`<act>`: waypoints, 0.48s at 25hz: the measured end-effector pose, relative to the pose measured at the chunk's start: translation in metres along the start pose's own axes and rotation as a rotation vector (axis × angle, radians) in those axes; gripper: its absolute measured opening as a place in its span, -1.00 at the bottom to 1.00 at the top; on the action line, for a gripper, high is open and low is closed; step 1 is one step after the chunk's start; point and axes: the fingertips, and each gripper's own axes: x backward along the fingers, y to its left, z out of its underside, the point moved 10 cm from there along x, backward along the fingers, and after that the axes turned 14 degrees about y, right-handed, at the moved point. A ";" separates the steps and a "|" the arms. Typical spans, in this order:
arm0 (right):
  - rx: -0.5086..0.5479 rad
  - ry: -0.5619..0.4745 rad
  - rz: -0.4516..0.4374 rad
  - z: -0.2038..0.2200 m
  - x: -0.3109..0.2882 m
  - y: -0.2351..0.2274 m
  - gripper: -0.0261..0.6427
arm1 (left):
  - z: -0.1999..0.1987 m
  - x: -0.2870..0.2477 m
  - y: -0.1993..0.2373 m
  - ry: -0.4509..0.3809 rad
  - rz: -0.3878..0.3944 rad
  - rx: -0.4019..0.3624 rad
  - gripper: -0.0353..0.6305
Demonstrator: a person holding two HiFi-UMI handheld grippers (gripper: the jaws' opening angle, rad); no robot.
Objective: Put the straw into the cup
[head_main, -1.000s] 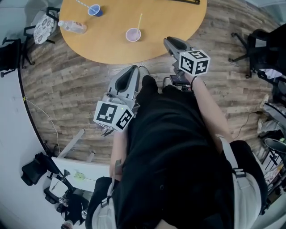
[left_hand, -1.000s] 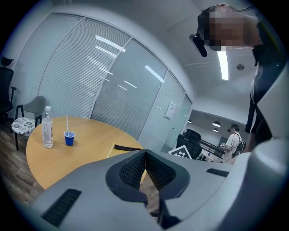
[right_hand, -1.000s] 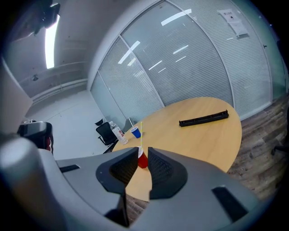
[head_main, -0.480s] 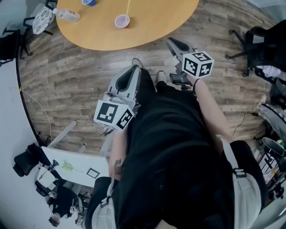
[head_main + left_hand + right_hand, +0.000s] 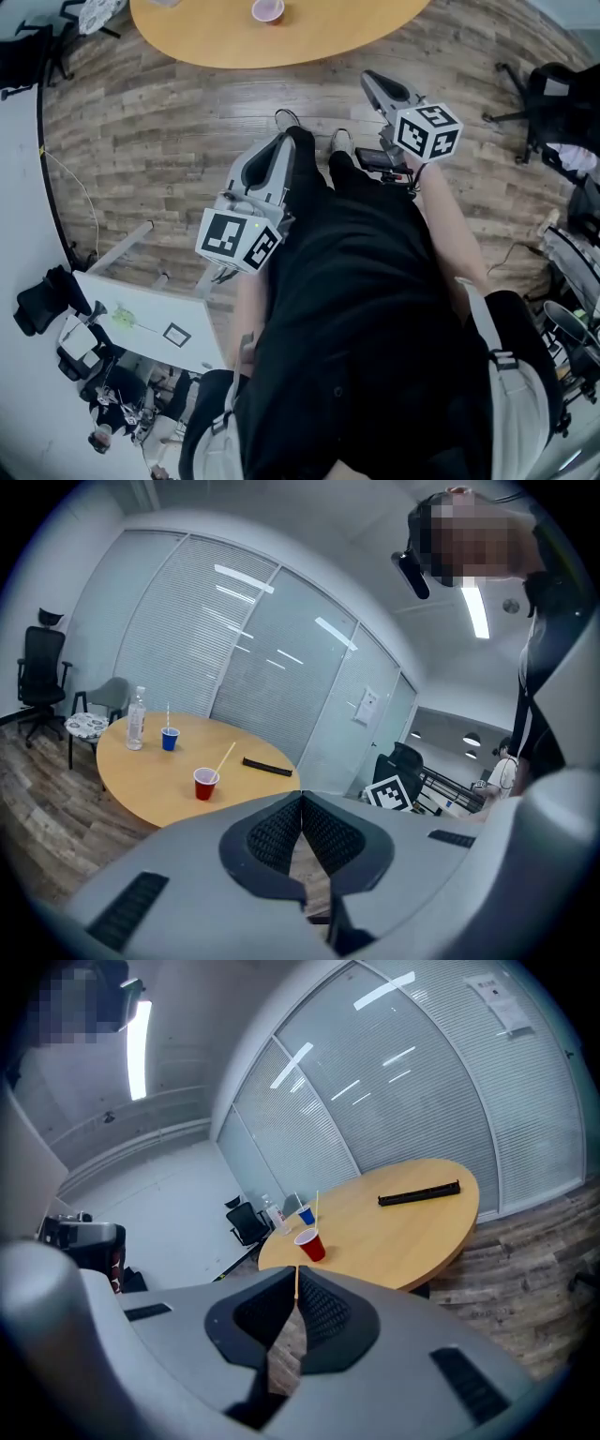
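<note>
A red cup (image 5: 205, 783) with a pale straw (image 5: 225, 757) leaning in it stands on the round wooden table (image 5: 141, 780). The right gripper view shows the same red cup (image 5: 310, 1244) and straw (image 5: 316, 1209). From the head view the cup (image 5: 268, 9) is only just inside the top edge. My left gripper (image 5: 284, 141) is shut and empty, held over the floor well short of the table. My right gripper (image 5: 372, 77) is also shut with nothing in it, nearer the table's edge (image 5: 328, 37). Both sets of jaws (image 5: 301, 797) (image 5: 297, 1272) point toward the table.
A blue cup (image 5: 170, 739) with its own straw, a clear bottle (image 5: 137, 730) and a black bar (image 5: 269, 766) also sit on the table. Office chairs (image 5: 37, 677) (image 5: 553, 84) stand around. A white desk (image 5: 141, 323) is at my lower left. Wood floor lies between me and the table.
The table and cups have slid toward the top edge of the head view: I have moved back from the table. Both grippers stay shut and keep their pose by my body.
</note>
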 end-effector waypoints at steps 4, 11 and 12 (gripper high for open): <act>0.041 -0.004 -0.021 0.001 0.005 0.020 -0.86 | -0.004 0.014 0.007 -0.011 0.002 -0.001 -0.86; 0.133 -0.040 -0.049 0.001 0.024 0.076 -0.86 | -0.012 0.044 0.023 -0.022 0.069 -0.071 -0.86; 0.128 -0.053 -0.045 0.001 0.029 0.074 -0.86 | -0.013 0.040 0.023 -0.019 0.075 -0.080 -0.86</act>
